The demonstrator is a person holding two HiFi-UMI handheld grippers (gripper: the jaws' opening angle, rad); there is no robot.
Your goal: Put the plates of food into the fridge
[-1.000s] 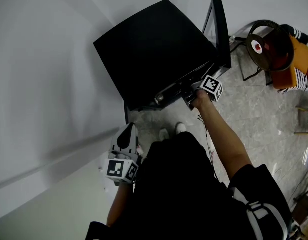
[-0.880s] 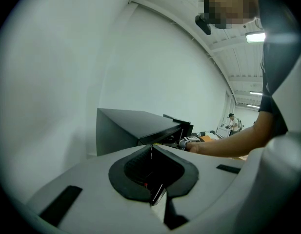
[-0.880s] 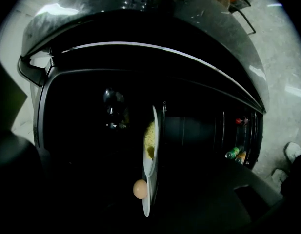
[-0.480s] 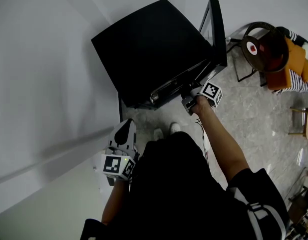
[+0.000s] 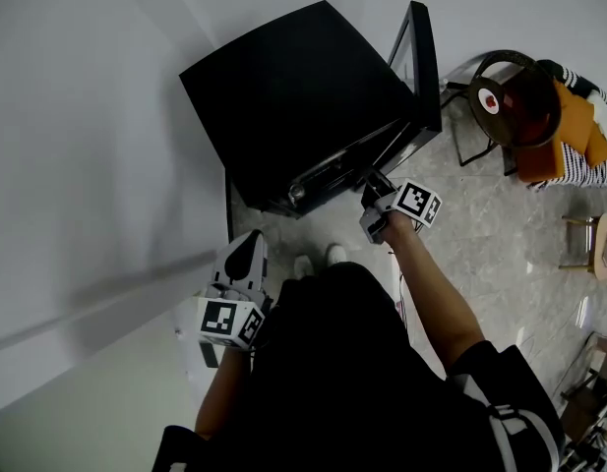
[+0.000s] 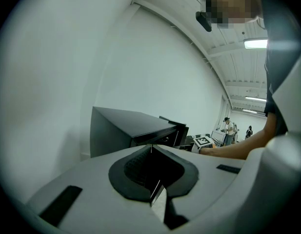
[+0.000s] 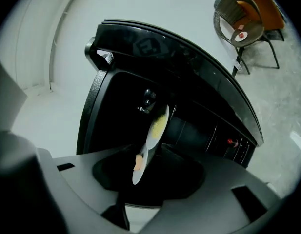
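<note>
A black fridge (image 5: 293,96) stands against the white wall with its door (image 5: 421,67) swung open to the right. In the right gripper view two white plates sit inside its dark interior: one with yellow food (image 7: 158,125) and, nearer, one with an orange piece (image 7: 139,165). My right gripper (image 5: 375,190) hangs just in front of the fridge opening, apart from it, jaws open with nothing held. My left gripper (image 5: 250,244) is low at the person's left side, away from the fridge, its jaws shut and empty (image 6: 150,147).
A dark round chair (image 5: 515,96) with a small white plate with red on it (image 5: 488,101) stands right of the fridge door, next to an orange seat (image 5: 569,126). The grey marbled floor (image 5: 500,244) stretches to the right. A white wall (image 5: 87,165) lies left.
My right gripper has drawn back from the fridge front toward the person. The left gripper has drifted slightly down and left.
</note>
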